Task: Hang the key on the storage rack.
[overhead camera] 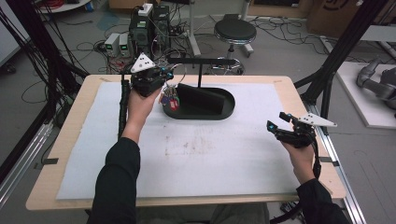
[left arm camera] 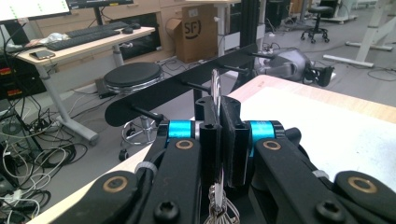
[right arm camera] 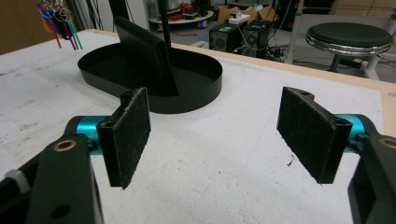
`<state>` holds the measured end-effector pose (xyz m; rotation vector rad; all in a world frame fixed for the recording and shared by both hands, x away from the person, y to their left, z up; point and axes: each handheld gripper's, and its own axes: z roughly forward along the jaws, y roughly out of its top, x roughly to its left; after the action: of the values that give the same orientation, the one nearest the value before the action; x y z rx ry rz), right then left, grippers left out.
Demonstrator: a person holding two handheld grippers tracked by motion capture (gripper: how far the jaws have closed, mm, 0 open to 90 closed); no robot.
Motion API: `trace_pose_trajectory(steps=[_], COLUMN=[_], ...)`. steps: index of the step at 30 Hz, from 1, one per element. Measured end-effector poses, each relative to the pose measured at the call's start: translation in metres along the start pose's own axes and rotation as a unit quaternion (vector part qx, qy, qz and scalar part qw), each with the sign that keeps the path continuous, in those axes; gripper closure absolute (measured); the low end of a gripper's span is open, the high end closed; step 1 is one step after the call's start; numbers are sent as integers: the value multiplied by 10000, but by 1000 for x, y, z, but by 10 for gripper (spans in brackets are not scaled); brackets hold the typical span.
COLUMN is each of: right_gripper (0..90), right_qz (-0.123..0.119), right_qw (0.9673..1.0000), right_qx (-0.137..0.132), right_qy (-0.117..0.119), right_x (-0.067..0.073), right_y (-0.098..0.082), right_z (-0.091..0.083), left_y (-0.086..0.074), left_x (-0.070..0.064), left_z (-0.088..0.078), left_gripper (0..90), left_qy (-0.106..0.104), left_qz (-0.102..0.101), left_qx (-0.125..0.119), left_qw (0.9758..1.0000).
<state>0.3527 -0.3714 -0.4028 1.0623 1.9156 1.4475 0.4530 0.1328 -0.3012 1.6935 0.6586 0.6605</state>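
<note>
- Worktop (overhead camera: 280, 88): light wood, covered almost edge to edge by a white foam sheet (overhead camera: 210, 154), faintly stained near its middle.
- Black oval tray (overhead camera: 219, 112): resting on the sheet near the far edge, a little left of centre; an upright black panel inside it and a thin post rising to a horizontal black bar (overhead camera: 201, 61) with small pegs, seen close in the left gripper view (left arm camera: 177, 86).
- Left gripper (overhead camera: 161, 79): held up over the far-left part of the worktop, just beside the tray's left end and close under the bar's left end.
- Right gripper (overhead camera: 275, 126): held near the right edge, well apart from the tray, pointing left across the sheet.
- Fingers (left arm camera: 231, 140) of the left gripper: closed tight, gripping a metal key ring (left arm camera: 215, 93) that stands upright between the pads, just short of the bar.
- Fingers (right arm camera: 130, 135) of the right gripper: spread wide apart, nothing between the pads, bare sheet beneath.
- Bunch of keys with coloured tags (overhead camera: 171, 99): hanging below the left gripper, over the tray's left end; seen in the right gripper view as red, blue and green tags (right arm camera: 58, 23) above the far-left corner.
</note>
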Motion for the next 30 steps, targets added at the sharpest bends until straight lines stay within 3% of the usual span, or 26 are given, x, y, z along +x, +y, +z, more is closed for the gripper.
trace_pose_trajectory(steps=[23, 30], right_gripper=[263, 263], right_qz=[-24, 0], right_qw=[10000, 10000], right_qx=[-12, -23], right_qy=[-9, -3], right_x=[0, 0], right_y=[0, 0], right_z=[0, 0], left_y=[-12, -17], left_x=[14, 18], left_z=[20, 25], left_gripper=[864, 864], left_qy=[278, 259], left_qz=[-413, -560], left_qx=[64, 86], left_qw=[9987, 9981])
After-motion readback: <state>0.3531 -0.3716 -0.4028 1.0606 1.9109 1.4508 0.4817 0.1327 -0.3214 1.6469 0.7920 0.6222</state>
